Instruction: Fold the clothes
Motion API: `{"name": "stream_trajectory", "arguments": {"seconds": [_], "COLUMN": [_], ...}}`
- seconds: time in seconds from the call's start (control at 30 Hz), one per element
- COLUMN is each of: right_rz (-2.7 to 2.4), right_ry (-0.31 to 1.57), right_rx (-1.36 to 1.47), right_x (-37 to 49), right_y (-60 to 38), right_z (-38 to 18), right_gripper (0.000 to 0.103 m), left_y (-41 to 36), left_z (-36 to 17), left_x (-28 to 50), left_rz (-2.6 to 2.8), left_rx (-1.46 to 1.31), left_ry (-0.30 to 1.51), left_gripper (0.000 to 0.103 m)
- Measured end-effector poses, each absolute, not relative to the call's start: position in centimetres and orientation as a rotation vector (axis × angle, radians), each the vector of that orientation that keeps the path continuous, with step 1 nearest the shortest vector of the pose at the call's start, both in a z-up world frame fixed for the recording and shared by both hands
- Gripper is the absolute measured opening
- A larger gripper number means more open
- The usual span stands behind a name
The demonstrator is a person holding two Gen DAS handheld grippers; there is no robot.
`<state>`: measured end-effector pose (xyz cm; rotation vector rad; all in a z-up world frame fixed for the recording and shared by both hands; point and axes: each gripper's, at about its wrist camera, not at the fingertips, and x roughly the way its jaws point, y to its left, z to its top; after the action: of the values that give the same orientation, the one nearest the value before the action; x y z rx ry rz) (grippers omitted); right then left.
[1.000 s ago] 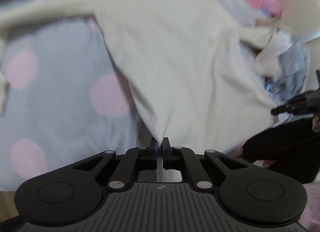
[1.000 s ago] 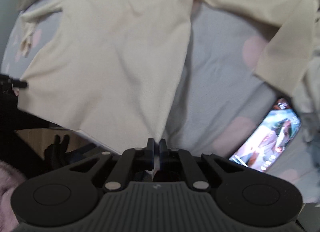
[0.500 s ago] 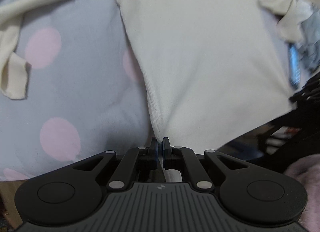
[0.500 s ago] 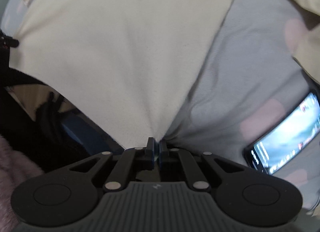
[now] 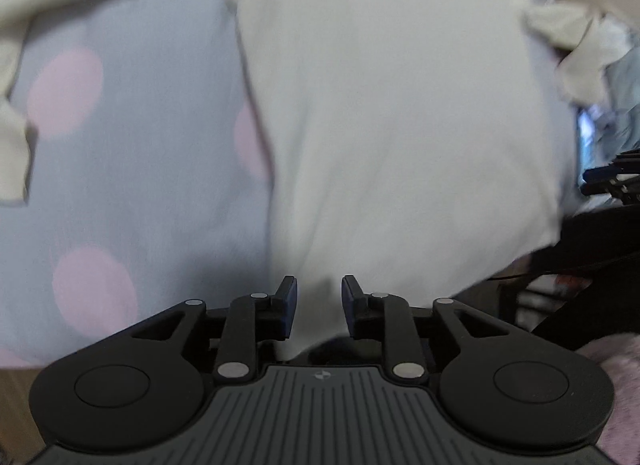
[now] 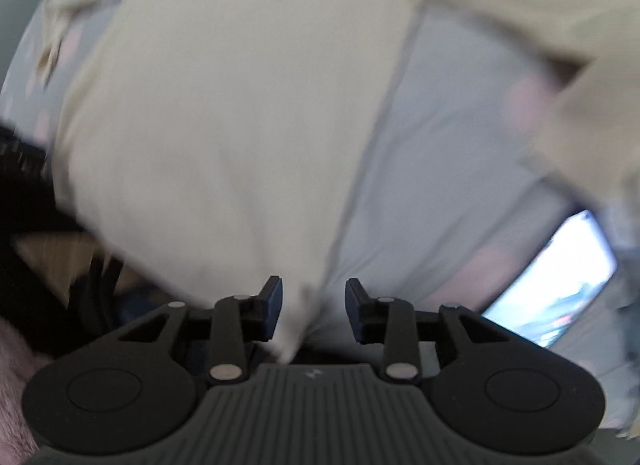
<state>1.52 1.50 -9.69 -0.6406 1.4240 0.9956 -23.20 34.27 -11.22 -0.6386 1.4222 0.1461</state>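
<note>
A cream long-sleeved sweater point(image 5: 392, 113) lies spread on a grey bedsheet with pink dots point(image 5: 120, 169). It also shows in the right wrist view point(image 6: 224, 113). My left gripper point(image 5: 319, 305) is open, with the sweater's bottom hem corner lying loose between its jaws. My right gripper point(image 6: 314, 311) is open too, with the other hem corner between its jaws. One sleeve point(image 5: 12, 137) lies at the far left, the other sleeve point(image 6: 580, 77) at the right. Both views are blurred.
A phone with a lit screen point(image 6: 556, 281) lies on the sheet point(image 6: 432, 185) to the right of the sweater. A pile of other clothes point(image 5: 600, 57) sits at the right. The bed edge and dark floor lie near the grippers.
Both grippers were shut on the sweater's hem corners and pulled it taut; now both have opened and let the hem go. The sweater has settled on the sheet.
</note>
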Motion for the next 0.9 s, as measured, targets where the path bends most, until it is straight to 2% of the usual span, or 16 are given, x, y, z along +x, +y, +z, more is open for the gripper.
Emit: {"name": "stream_trajectory", "arguments": {"seconds": [0.2, 0.4, 0.57, 0.77, 0.83, 0.87, 0.9], "right_rz": [0.799, 0.626, 0.541, 0.54, 0.547, 0.543, 0.539], "right_ry": [1.224, 1.129, 1.099, 1.172, 1.199, 1.204, 1.206], "right_rx": [-0.466, -0.393, -0.297, -0.205, -0.228, -0.245, -0.258], "right_x": [7.6, 11.8, 14.3, 15.2, 14.8, 14.7, 14.5], "right_y": [-1.0, -4.1, -5.5, -6.0, -5.6, -5.4, -5.3], "right_z": [-5.8, -6.4, -8.1, -10.1, -10.7, -10.9, -11.0], "right_gripper": [0.039, 0.04, 0.043, 0.044, 0.039, 0.032, 0.017], "left_y": [35.6, 36.8, 37.8, 38.8, 38.9, 39.0, 39.0], "left_z": [-7.5, -6.8, -7.7, -10.0, -10.3, -10.4, -10.5], "left_x": [-20.9, -18.0, -15.9, -15.9, -15.9, -15.9, -15.9], "left_rz": [0.197, 0.296, 0.352, 0.377, 0.38, 0.381, 0.381], "left_rx": [-0.596, -0.576, -0.578, -0.642, -0.641, -0.643, -0.649], "left_ry": [1.224, 1.106, 1.047, 1.066, 1.067, 1.068, 1.069], "left_gripper": [0.032, 0.036, 0.036, 0.036, 0.036, 0.036, 0.036]}}
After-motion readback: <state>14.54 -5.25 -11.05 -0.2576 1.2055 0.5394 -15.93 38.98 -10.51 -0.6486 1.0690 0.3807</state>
